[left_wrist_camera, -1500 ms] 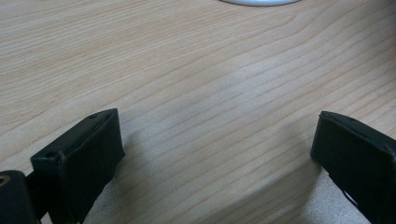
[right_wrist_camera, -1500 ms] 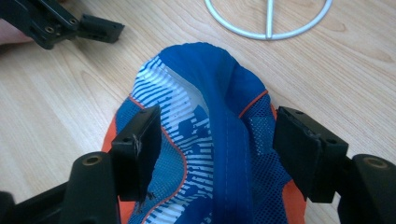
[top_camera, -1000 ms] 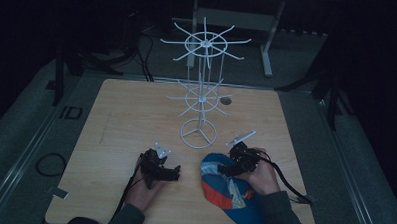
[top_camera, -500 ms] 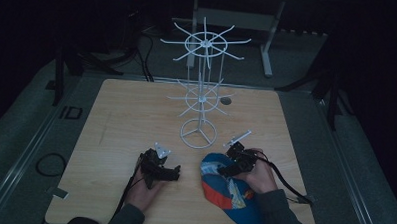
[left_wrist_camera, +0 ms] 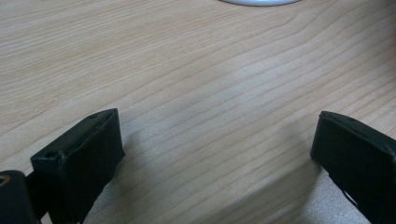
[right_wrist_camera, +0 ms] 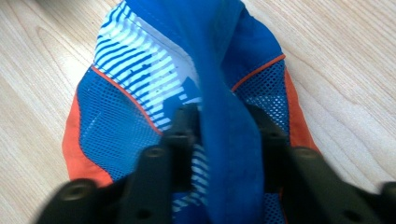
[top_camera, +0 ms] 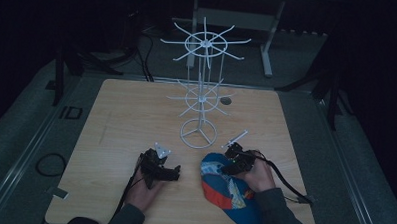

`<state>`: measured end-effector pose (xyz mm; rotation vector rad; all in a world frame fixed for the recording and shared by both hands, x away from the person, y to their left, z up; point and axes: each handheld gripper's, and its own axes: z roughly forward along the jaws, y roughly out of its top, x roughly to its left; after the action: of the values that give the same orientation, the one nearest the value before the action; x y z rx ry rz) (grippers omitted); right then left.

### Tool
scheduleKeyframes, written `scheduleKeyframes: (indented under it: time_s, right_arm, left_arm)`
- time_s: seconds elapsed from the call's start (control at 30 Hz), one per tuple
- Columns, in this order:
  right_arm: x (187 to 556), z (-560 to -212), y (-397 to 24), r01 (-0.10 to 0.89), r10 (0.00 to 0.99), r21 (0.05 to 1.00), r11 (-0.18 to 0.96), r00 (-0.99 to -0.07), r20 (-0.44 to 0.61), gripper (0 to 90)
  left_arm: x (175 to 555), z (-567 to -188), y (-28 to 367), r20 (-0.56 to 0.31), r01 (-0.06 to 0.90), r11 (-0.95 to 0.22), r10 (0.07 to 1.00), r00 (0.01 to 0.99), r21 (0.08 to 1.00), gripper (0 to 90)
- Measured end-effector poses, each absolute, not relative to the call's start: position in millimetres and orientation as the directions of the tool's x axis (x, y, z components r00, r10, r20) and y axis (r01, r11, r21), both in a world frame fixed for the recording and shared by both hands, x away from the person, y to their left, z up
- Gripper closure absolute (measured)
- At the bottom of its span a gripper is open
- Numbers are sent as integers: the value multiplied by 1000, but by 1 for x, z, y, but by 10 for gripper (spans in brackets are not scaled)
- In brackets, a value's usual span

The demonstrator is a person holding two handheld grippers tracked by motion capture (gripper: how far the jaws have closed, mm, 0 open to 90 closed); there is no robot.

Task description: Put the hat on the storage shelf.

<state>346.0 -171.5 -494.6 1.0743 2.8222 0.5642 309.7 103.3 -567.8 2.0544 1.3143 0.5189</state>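
While the cap [top_camera: 227,187] lies on the table [top_camera: 116,119] just in front of the white rack [top_camera: 200,99], a blue fold is pinched by the right gripper [right_wrist_camera: 224,126]. Left of the cap, the left gripper [left_wrist_camera: 215,149] is held wide apart, empty.

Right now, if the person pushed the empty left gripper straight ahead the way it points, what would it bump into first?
Probably the white ring base of the wire rack. The left gripper is open and low over bare wooden table, with only that base's edge ahead in its own view. Depth is unclear.
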Motion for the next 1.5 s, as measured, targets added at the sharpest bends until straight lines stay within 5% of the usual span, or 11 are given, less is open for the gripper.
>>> scheduleKeyframes:
  time_s: [0.1, 0.2, 1.5]
  right_arm:
    - [344, -494, -171, 619, 643, 372, 691, -762, 74, 848]
    - [341, -491, -173, 611, 638, 383, 693, -767, 69, 875]
    - [311, -436, -202, 525, 653, 631, 570, -756, 40, 878]
  left_arm:
    - [310, -568, 103, -10, 654, -297, 906, 423, 695, 26]
    - [310, -568, 103, -10, 654, -298, 906, 423, 695, 26]
    - [310, -567, 104, -9, 657, -303, 905, 426, 691, 26]
